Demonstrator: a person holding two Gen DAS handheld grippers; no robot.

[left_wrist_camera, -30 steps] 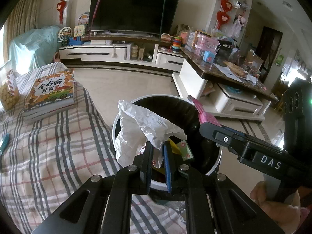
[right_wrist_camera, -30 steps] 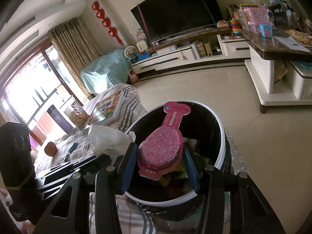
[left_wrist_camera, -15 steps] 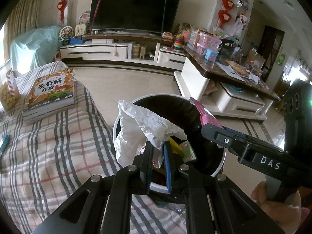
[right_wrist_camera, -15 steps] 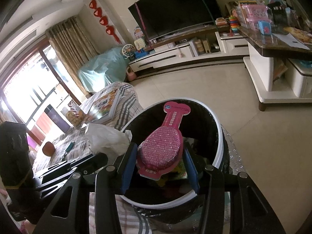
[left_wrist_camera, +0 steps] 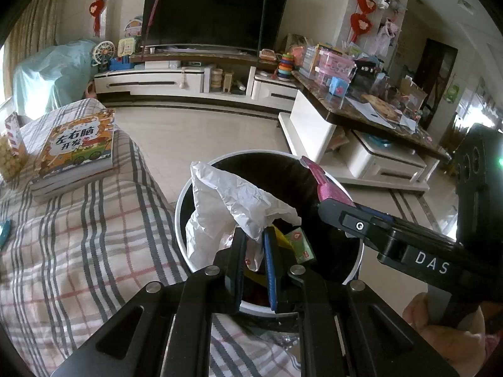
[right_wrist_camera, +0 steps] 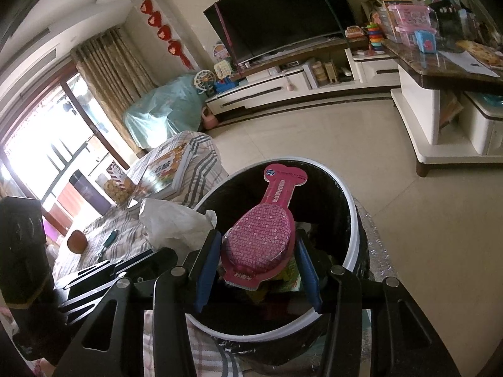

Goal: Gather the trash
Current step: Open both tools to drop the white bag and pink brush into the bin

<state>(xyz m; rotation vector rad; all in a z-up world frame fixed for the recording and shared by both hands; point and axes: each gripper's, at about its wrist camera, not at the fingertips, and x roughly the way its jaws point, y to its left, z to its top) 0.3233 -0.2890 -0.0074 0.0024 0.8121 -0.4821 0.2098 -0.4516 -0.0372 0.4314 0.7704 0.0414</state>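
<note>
Two grippers over bin (left_wrist_camera: 352, 194) | left gripper (left_wrist_camera: 255, 251) pinching white wrapper (left_wrist_camera: 232, 207) | right gripper (right_wrist_camera: 257, 267) clamping pink packet (right_wrist_camera: 264, 235), "DAS"

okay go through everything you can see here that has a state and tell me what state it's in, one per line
left gripper: shut on the crumpled white paper, over the bin.
crumpled white paper: pinched at its lower edge, not dropped.
right gripper: shut on the pink packet, over the bin.
pink packet: gripped at its wide end, neck pointing away.
trash bin: open, black liner, trash inside.
television: screen dark.
book: closed, flat on the plaid cloth.
</note>
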